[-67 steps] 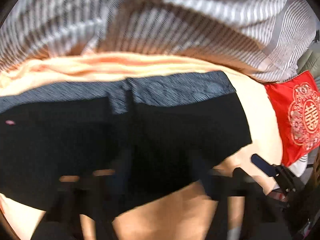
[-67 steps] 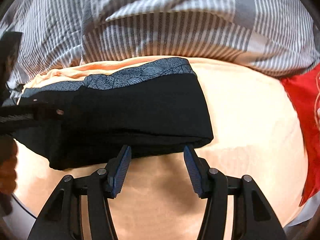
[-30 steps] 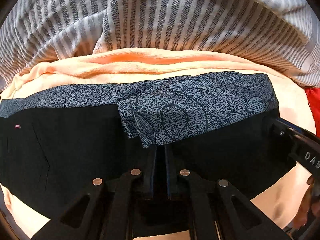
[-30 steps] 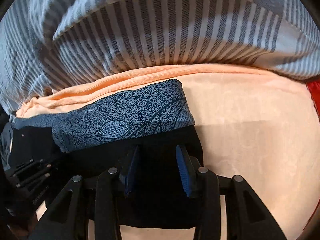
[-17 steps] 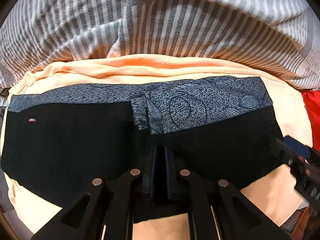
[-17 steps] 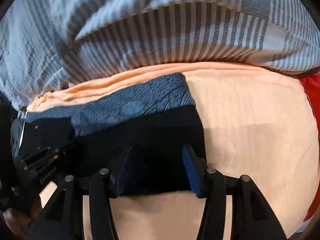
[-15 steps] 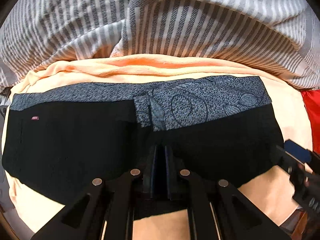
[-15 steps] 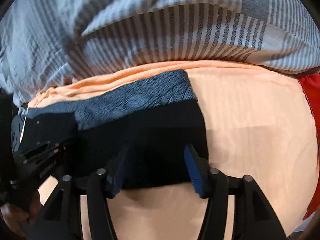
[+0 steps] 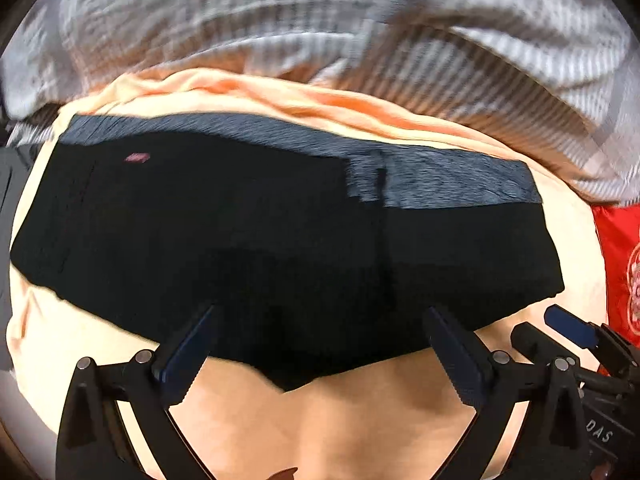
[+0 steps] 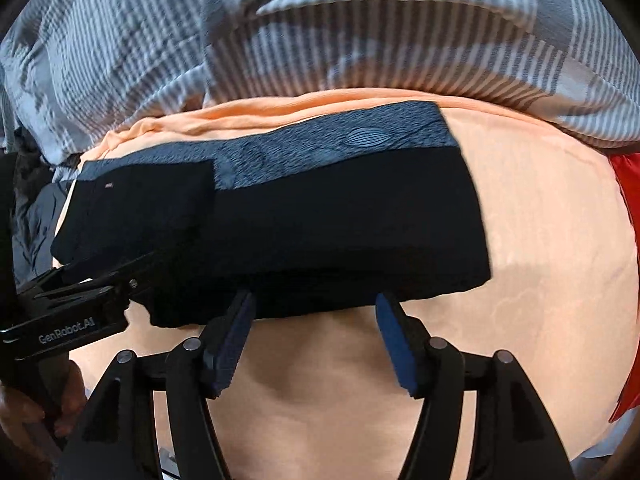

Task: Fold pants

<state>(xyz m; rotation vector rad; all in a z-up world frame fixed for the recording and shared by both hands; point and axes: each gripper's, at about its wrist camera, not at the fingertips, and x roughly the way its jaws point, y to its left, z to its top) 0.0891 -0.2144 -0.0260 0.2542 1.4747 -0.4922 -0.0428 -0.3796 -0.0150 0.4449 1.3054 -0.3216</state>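
Observation:
The black pants [image 9: 280, 240] with a grey patterned band along the far edge lie folded flat on the peach blanket [image 9: 360, 420]; they also show in the right wrist view [image 10: 320, 224]. My left gripper [image 9: 320, 344] is open and empty at the pants' near edge. My right gripper [image 10: 314, 332] is open and empty just short of the near edge, right of the left gripper [image 10: 80, 308]. The right gripper also shows at the right of the left wrist view [image 9: 580, 340].
A grey striped duvet [image 10: 360, 28] is bunched behind the pants. A red embroidered cushion [image 9: 624, 264] lies at the right. The peach blanket [image 10: 540, 240] stretches to the right of the pants. Dark cloth [image 10: 32, 216] lies at the far left.
My left gripper has let go of the pants, opened and pulled back. My right gripper has opened wider and drawn back off the fabric. The folded pants now lie flat.

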